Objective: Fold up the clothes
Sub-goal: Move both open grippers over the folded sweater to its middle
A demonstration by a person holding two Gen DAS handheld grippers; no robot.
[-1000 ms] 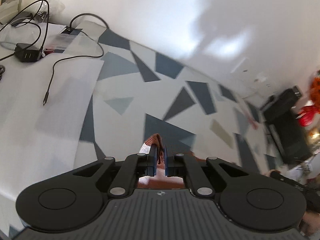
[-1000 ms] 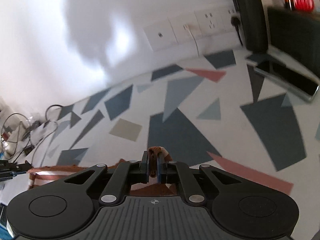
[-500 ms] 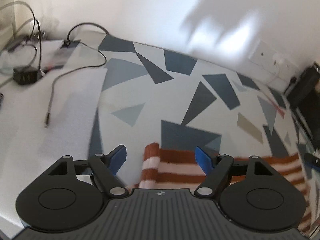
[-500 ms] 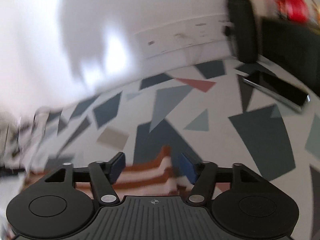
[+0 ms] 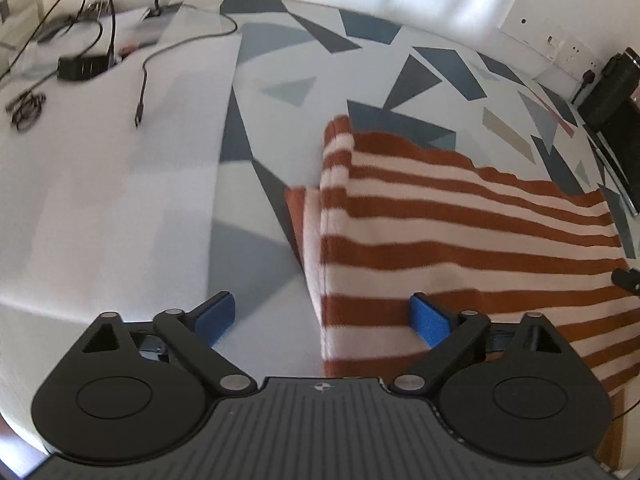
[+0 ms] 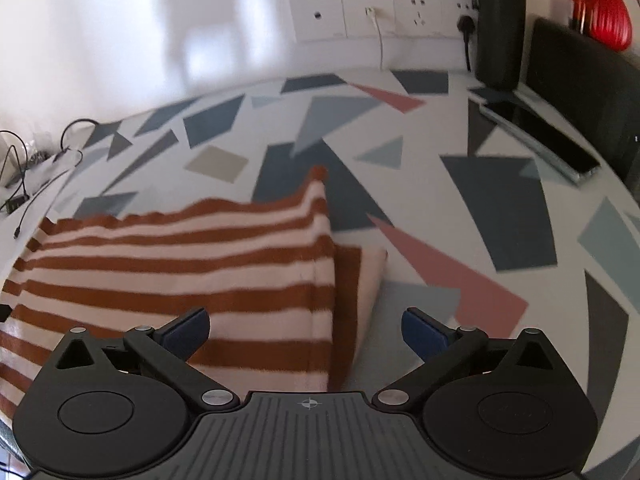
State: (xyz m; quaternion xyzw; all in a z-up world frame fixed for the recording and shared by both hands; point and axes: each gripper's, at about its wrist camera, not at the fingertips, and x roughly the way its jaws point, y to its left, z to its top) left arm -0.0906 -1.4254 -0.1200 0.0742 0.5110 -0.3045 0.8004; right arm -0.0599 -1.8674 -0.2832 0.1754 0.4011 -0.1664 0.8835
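We see a desk [image 6: 500,208] covered in grey, blue and pink shapes, backed by a white wall [image 6: 120,20]. Sockets [image 6: 384,12] sit above the desk; black cables [image 5: 144,76] lie at its far end.

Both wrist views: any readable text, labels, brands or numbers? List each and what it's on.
None readable.
Wall sockets: plain plates, no legible marking.
Black bottle: no label visible.
Phone: dark screen, no text.
Black adapter: too blurred to read.
Striped garment: no tag or print visible.
Left gripper and right gripper: only a small crosshair mark, no words.
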